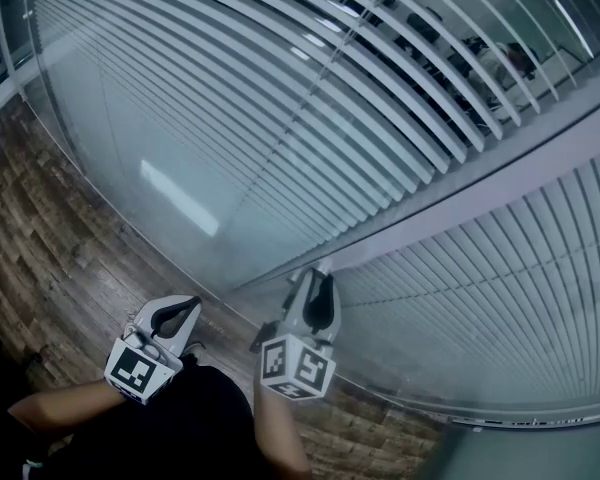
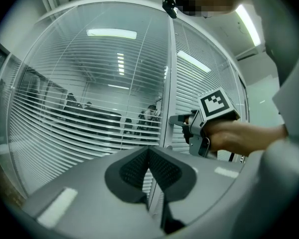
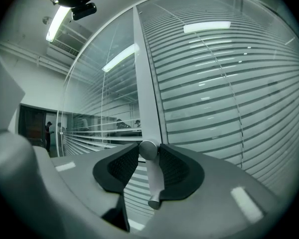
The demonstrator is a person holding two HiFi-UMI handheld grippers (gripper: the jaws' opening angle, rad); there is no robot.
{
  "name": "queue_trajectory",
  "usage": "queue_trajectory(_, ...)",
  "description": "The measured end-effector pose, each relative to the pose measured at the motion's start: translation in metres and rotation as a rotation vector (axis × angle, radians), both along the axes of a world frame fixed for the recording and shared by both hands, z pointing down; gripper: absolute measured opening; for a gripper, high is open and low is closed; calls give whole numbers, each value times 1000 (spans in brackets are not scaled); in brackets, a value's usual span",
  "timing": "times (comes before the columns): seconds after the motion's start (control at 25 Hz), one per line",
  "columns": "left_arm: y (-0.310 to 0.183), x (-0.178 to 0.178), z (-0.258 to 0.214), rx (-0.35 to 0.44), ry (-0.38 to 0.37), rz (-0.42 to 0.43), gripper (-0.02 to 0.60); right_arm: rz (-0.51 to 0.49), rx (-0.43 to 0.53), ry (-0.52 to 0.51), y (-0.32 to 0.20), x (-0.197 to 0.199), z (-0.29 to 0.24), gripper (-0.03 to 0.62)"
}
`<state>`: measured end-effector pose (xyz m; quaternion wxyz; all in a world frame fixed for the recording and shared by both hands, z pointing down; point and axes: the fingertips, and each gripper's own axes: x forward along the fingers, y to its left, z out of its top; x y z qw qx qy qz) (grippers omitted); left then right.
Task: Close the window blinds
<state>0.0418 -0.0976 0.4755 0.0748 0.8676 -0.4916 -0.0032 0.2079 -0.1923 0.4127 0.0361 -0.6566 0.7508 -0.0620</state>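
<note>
White slat blinds sit inside a glass partition. The left pane's blinds (image 1: 310,88) are tilted open, with a room visible through them. The right pane's blinds (image 1: 500,278) (image 3: 219,98) look almost flat shut. Between the panes runs a pale frame post (image 1: 480,193) (image 3: 145,93). A silver knob (image 3: 148,150) with a short lever (image 3: 154,183) stands out from this post. My right gripper (image 1: 320,273) (image 3: 148,152) (image 2: 177,119) points level at the post, shut on that knob. My left gripper (image 1: 192,306) (image 2: 149,151) hangs back to the left, shut and empty.
Wood-pattern floor (image 1: 40,248) runs along the foot of the glass. Several people (image 2: 89,116) sit or stand in the room behind the left pane. The person's forearm (image 2: 254,136) reaches across in the left gripper view.
</note>
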Motion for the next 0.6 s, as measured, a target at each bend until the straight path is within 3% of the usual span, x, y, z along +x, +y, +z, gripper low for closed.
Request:
queue_trajectory(0.36,4,2,26,15,-19,11,1,40,19,15,6,-8,21,132)
queue_trajectory(0.6,2,5,-29,109,6,132,2,118,1,59,18,-27,-9,112)
